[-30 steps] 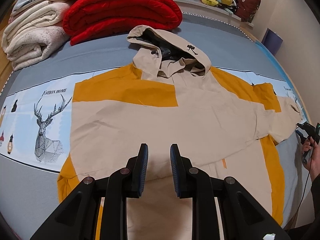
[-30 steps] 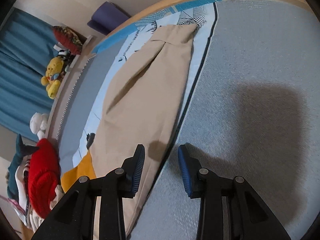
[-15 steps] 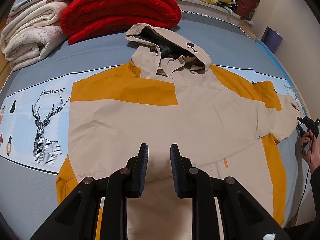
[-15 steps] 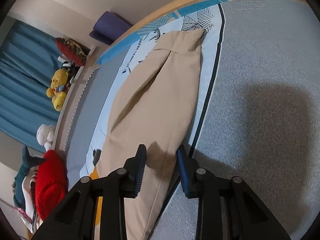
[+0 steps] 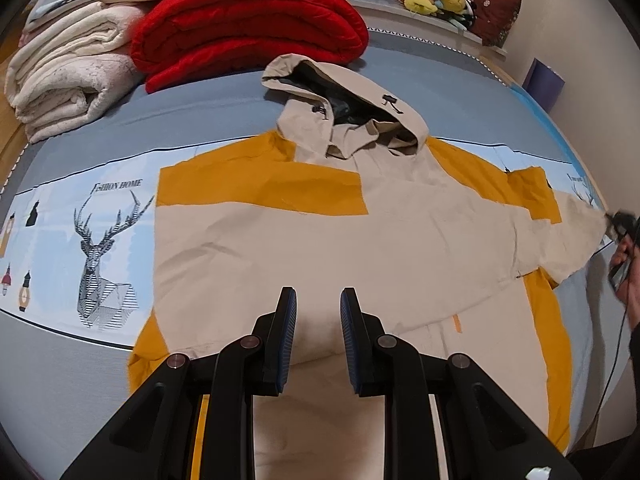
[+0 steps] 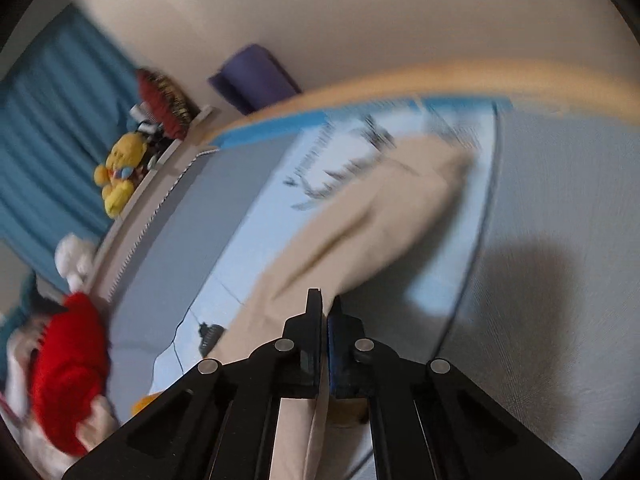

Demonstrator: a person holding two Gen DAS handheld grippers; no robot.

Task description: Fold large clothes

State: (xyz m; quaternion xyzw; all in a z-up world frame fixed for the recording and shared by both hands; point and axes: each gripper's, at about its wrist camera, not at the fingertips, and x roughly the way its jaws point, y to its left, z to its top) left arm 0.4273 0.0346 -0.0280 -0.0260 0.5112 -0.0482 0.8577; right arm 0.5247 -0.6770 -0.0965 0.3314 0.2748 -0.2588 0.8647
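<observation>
Left gripper (image 5: 318,320) hovers with jaws apart, nothing between them, over the beige-and-yellow jacket (image 5: 340,240) spread out just ahead. Right gripper (image 6: 325,308) is pinched tight on the jacket's sleeve (image 6: 360,236), which stretches away in front.

The whole right wrist view is smeared by motion blur: the print on the bed sheet (image 6: 332,168) cannot be read, and the far end of the sleeve (image 6: 360,232) is lost in the smear. The sleeve's near end is hidden behind the right tongs (image 6: 324,312), whose jaws are pressed onto it. In the left wrist view, the hem of the jacket (image 5: 320,232) is covered by the left tongs (image 5: 318,308) and cut off by the lower edge. The folded blankets (image 5: 72,76) are cropped at the left.
</observation>
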